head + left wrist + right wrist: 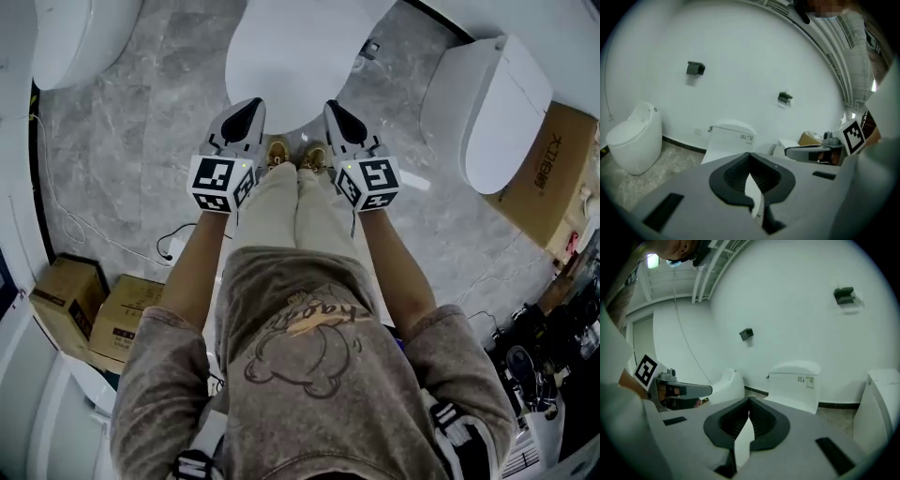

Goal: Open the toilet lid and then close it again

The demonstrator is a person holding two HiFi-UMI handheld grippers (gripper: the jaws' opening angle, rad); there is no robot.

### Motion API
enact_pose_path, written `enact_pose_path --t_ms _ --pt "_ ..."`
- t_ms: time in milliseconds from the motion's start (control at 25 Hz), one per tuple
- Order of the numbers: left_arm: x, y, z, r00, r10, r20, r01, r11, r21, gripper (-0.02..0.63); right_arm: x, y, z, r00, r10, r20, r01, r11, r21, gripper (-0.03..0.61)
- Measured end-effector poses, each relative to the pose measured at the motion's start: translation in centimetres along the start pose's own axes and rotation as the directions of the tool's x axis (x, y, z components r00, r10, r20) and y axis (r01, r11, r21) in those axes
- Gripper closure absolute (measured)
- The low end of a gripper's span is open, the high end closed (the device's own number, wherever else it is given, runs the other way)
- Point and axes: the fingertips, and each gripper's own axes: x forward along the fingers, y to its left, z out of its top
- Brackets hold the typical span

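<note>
The white toilet (291, 56) stands straight ahead of me with its oval lid (281, 84) lying down flat. My left gripper (246, 112) and right gripper (336, 112) hover side by side over the lid's near edge, both shut with nothing held. In the left gripper view the jaw tips of the left gripper (750, 154) meet, and beyond them are the tank and lid of the toilet (729, 138). The right gripper (750, 399) is closed the same way, facing the toilet (794, 383). Whether either gripper touches the lid I cannot tell.
Another toilet (80, 37) stands at the far left and one more (492, 108) at the right. Cardboard boxes (94, 305) sit at the lower left and another box (553, 169) at the right. Cables (84, 230) trail over the grey marble floor. The person's shoes (298, 157) stand at the toilet's base.
</note>
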Motion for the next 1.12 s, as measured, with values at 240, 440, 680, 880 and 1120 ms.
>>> enact_pose_path --t_ms 240,440,680,880,1120 --pt "-6.9 -5.2 12.6 0.988 -0.052 0.145 0.039 0.995 0.087 0.606 -9.1 2.2 12.8 0.984 -0.007 0.178 0.024 0.995 -0.096 0.552" --pt "-11.5 -8.0 17.1 0.971 -0.071 0.228 0.042 0.991 0.13 0.606 -15.7 3.4 17.0 0.963 -0.024 0.27 0.065 0.987 -0.145 0.552" --pt "-14.3 -8.9 18.0 0.948 -0.064 0.31 0.019 0.989 0.148 0.605 -20.1 3.2 17.3 0.93 -0.095 0.355 0.142 0.984 -0.107 0.552" --pt "-13.5 -8.8 17.7 0.946 -0.066 0.318 0.011 0.985 0.174 0.605 -20.2 2.3 17.1 0.922 -0.114 0.371 0.16 0.982 -0.097 0.552" --pt "-13.0 -10.1 17.6 0.947 -0.079 0.311 0.019 0.981 0.191 0.604 -20.9 1.2 17.5 0.915 -0.131 0.381 0.17 0.983 -0.07 0.552"
